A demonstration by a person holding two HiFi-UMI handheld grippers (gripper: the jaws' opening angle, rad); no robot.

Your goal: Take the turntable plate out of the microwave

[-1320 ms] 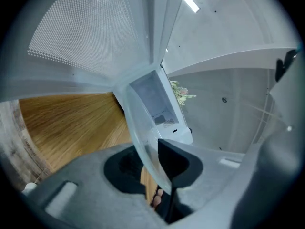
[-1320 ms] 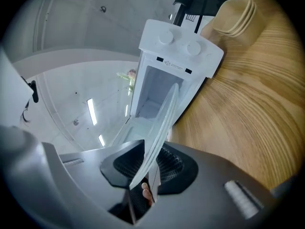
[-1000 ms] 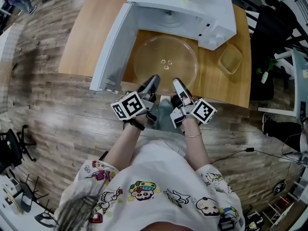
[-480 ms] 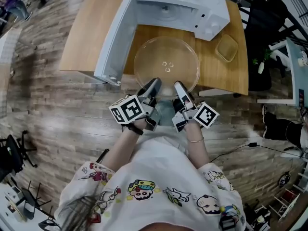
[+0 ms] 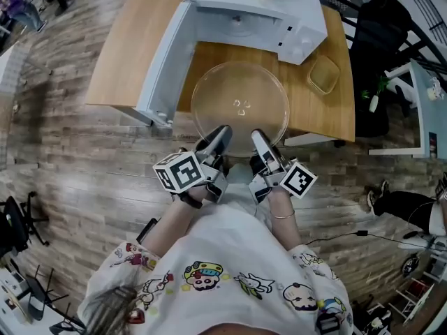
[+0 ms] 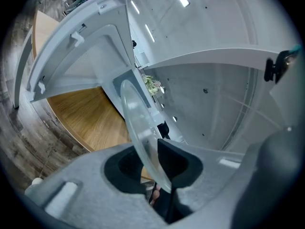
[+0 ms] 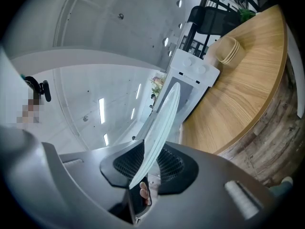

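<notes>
Steep overhead; two close-ups sharing plate (image 5: 239, 107)

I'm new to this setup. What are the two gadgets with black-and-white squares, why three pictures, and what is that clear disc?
No robot here: a person, filmed from above by a camera on their head, holds a two-jaw gripper in each hand. The left gripper and right gripper each carry a marker cube, part of the tool. The other two pictures come from cameras riding on the grippers, looking along their jaws. The clear disc is the glass turntable plate. Both grippers are clamped on its near rim; each gripper view shows the rim pinched between the jaws. It is held out in front of the microwave, whose door stands open. The microwave sits on a wooden table, with a small container beside it.
</notes>
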